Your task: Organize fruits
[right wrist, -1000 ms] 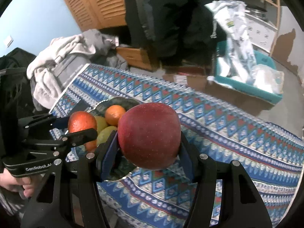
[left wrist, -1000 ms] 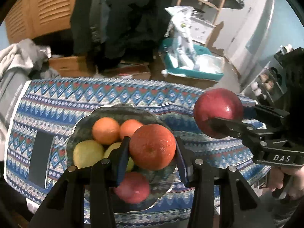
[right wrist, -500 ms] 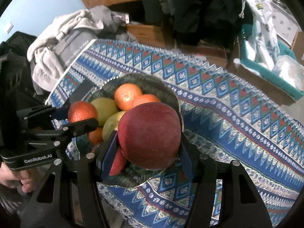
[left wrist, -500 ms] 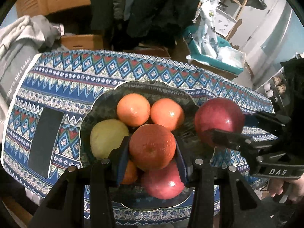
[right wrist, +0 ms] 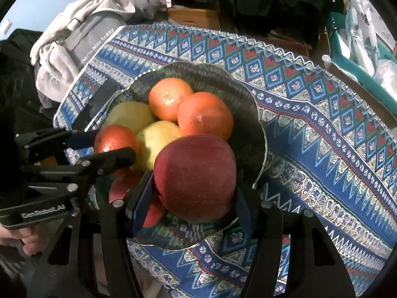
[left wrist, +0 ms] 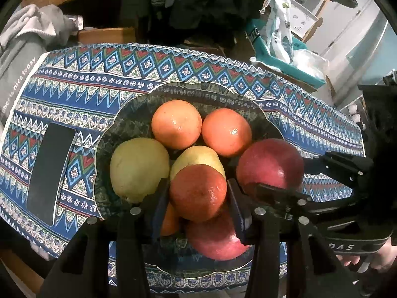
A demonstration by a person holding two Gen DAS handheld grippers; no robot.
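My left gripper (left wrist: pixel 198 193) is shut on a dark orange (left wrist: pixel 198 192), held just above the near side of a dark patterned bowl (left wrist: pixel 139 114). My right gripper (right wrist: pixel 194 181) is shut on a red apple (right wrist: pixel 196 176) over the bowl's near right rim (right wrist: pixel 260 134). In the bowl lie two oranges (left wrist: pixel 176 124) (left wrist: pixel 226 131), two yellow-green pears (left wrist: pixel 139 166) (left wrist: pixel 198 155), another red apple (left wrist: pixel 215 238) and a partly hidden orange (left wrist: pixel 170 221). The right gripper with its apple (left wrist: pixel 270 166) also shows in the left wrist view; the left gripper's orange (right wrist: pixel 114 141) shows in the right wrist view.
The bowl stands on a blue patterned tablecloth (left wrist: pixel 86 79). A black phone (left wrist: pixel 49 168) lies on the cloth left of the bowl. Grey clothing (right wrist: pixel 74 37) is piled past the table's left end. A teal bin with plastic bags (left wrist: pixel 280 47) stands behind the table.
Both grippers have come down toward the bowl with their fruit still held; the bowl and the fruit in it now fill much more of both views.
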